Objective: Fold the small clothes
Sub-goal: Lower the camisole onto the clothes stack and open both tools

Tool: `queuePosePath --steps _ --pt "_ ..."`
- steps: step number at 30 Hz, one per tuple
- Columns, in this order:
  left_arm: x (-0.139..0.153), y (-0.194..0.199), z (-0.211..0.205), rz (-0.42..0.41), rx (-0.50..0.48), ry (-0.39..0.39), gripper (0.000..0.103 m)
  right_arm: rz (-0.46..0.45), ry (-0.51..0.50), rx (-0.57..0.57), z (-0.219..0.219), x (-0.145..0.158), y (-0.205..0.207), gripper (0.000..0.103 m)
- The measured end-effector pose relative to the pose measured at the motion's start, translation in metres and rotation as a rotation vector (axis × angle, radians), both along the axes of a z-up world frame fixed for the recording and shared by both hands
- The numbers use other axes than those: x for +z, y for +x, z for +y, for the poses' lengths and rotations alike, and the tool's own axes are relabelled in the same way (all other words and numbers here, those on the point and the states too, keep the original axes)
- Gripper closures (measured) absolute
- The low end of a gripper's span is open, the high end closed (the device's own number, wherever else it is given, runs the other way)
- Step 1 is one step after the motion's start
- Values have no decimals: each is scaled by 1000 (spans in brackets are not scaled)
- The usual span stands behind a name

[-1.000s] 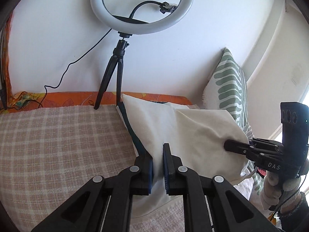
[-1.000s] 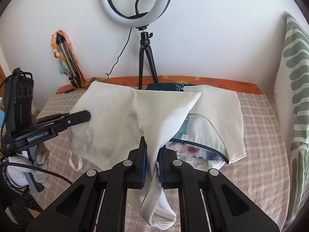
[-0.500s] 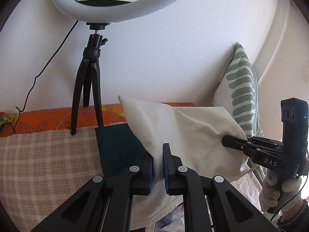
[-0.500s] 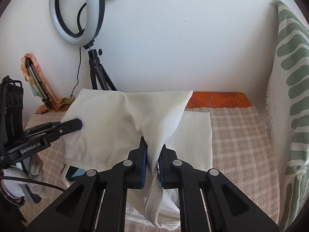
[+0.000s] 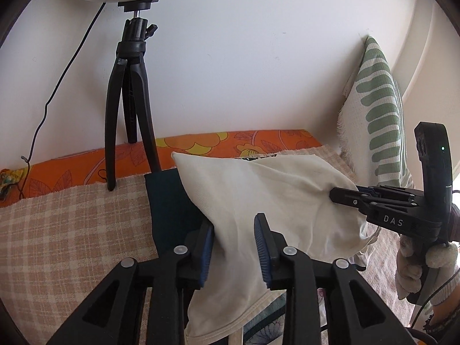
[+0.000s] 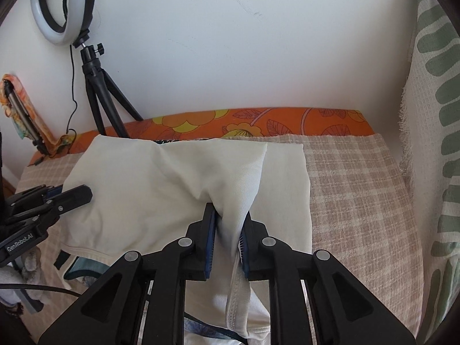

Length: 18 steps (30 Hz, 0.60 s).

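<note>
A cream garment (image 5: 273,195) lies folded over on the checked blanket (image 5: 72,230), covering most of a dark teal garment (image 5: 169,201). My left gripper (image 5: 233,221) is opening: its blue pads stand well apart with the cream cloth loose between them. My right gripper (image 6: 228,211) is also opening, and a raised ridge of the cream garment (image 6: 161,178) still sits in its narrow gap. Each wrist view shows the other gripper at the cloth's edge: the right gripper (image 5: 333,195) and the left gripper (image 6: 86,194).
A ring light on a black tripod (image 5: 129,100) stands at the back by the white wall, on an orange floral cloth (image 5: 230,143). A green-striped pillow (image 6: 431,115) leans at the right. A floral garment (image 6: 86,267) peeks out under the cream one. A gloved hand (image 5: 414,267) holds the right gripper.
Both grippers carried the cream garment's edge forward and down toward the wall, laying it over the teal one. Both pairs of jaws, shut on the cloth before, have parted, the left more widely.
</note>
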<state>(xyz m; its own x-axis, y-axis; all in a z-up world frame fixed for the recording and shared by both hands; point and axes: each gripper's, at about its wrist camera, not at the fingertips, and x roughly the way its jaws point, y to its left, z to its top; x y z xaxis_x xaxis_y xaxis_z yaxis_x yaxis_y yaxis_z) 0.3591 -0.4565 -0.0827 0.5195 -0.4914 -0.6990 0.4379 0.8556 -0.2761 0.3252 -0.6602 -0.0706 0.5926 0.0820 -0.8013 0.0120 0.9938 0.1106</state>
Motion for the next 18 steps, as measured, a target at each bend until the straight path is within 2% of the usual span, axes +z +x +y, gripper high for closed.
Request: queuePosePath --steps 1,3,4,6,18 --pt "2 0 0 -1 6 2 62 6 -6 -15 -2 0 0 81" --pt "5 -3 0 4 -1 0 48 2 -4 -29 -5 3 -4 76" --pt "7 -5 -1 -1 -5 5 46 -3 3 -33 -6 5 -6 68" --pt "12 -12 -2 -25 -11 21 41 -19 3 -46 -7 11 -12 63" --pt "56 -60 16 -106 -27 24 36 -92 -24 -67 18 60 -41 63"
